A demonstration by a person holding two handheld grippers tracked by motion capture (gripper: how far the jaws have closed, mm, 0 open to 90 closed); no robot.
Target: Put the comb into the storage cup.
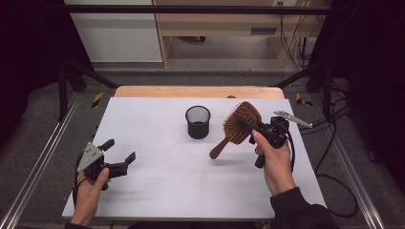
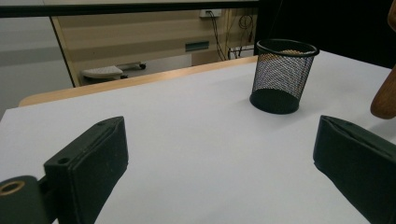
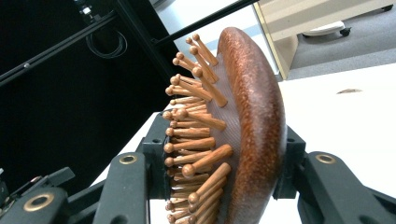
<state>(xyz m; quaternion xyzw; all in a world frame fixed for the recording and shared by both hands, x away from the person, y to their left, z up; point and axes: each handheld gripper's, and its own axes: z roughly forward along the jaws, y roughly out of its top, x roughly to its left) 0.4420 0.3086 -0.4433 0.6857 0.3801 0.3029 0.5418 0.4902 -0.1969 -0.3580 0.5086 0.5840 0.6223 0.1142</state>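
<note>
R gripper [image 1: 253, 128] clamped on hairbrush [image 1: 237, 127] head, lifted above tabletop's right half, near mesh cup [image 1: 197, 122]. L gripper [image 1: 119, 155] jaws apart, idle near left edge. Pickup done; placement into cup likely pending.

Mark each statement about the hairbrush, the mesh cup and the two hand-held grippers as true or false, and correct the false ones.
1. The right hand-held gripper clamps the wooden hairbrush by its head. True.
2. The hairbrush lies flat on the table. False: it is held above it.
3. The left hand-held gripper is open with nothing between its jaws. True.
4. The black mesh cup lies tipped over. False: it stands upright.
5. The hairbrush handle is inside the cup. False: it is beside it.
</note>
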